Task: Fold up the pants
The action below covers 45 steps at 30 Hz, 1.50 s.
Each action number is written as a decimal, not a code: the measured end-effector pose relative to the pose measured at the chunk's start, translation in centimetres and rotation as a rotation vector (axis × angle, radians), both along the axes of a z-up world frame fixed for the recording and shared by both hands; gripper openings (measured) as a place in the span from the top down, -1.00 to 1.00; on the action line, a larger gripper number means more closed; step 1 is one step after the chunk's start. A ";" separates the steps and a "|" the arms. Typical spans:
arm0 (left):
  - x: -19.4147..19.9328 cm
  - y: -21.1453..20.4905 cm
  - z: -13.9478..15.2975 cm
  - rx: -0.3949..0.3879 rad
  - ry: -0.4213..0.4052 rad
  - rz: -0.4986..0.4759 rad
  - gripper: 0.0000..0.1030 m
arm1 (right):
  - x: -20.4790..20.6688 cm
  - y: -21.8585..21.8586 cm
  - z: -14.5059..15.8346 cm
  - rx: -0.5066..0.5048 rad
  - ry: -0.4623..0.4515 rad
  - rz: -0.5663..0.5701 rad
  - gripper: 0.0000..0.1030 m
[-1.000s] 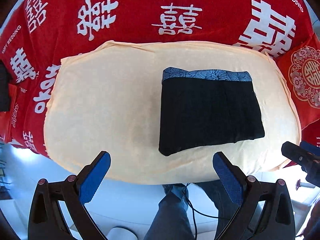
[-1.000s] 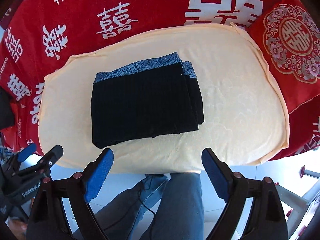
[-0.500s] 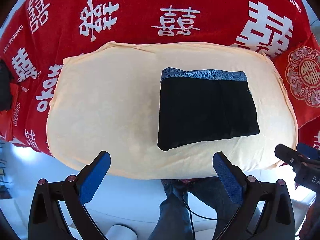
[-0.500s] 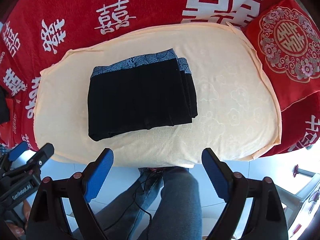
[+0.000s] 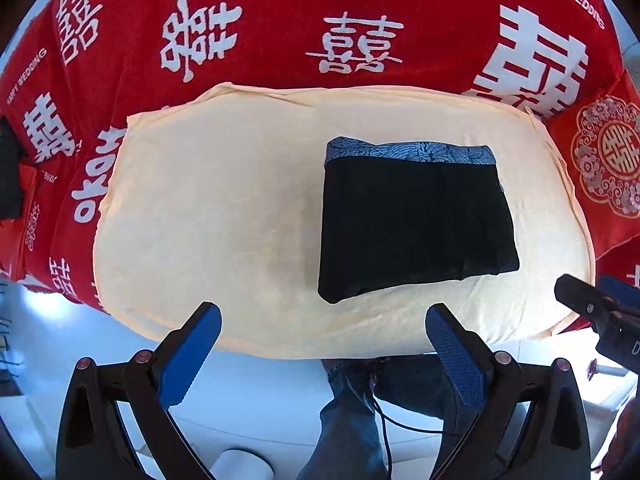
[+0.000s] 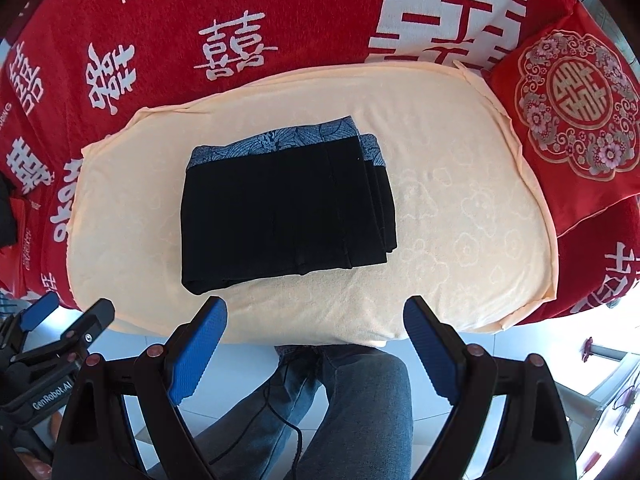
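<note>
We've got the black pants (image 6: 286, 210) sitting as a tidy folded stack on the peach towel (image 6: 460, 208) over the red wedding-print cloth (image 5: 280, 20), patterned waistband on the far edge. Both the left gripper (image 5: 322, 344) and right gripper (image 6: 316, 338) hang off the near edge with jaws wide and holding nothing, so the fold looks done to us.

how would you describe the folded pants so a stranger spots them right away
Find the pale yellow towel spread over the red blanket with white characters. The pants lie on it, folded into a black rectangle. It is the only dark thing there, with a blue-grey patterned waistband along its far edge.
</note>
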<state>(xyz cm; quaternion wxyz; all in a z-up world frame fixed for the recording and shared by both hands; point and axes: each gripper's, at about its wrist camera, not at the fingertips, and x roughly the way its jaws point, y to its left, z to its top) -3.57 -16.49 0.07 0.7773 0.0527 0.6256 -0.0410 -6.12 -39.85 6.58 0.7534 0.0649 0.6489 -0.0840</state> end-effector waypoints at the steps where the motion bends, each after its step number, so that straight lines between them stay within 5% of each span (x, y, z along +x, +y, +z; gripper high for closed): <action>1: 0.0 0.0 0.0 0.000 -0.001 -0.004 -0.99 | 0.0 0.0 -0.1 0.001 0.002 -0.005 -0.78; 45: -0.8 -2.2 0.1 0.009 -0.007 0.042 -0.99 | -0.2 -0.5 0.4 -0.006 -0.017 0.067 -0.79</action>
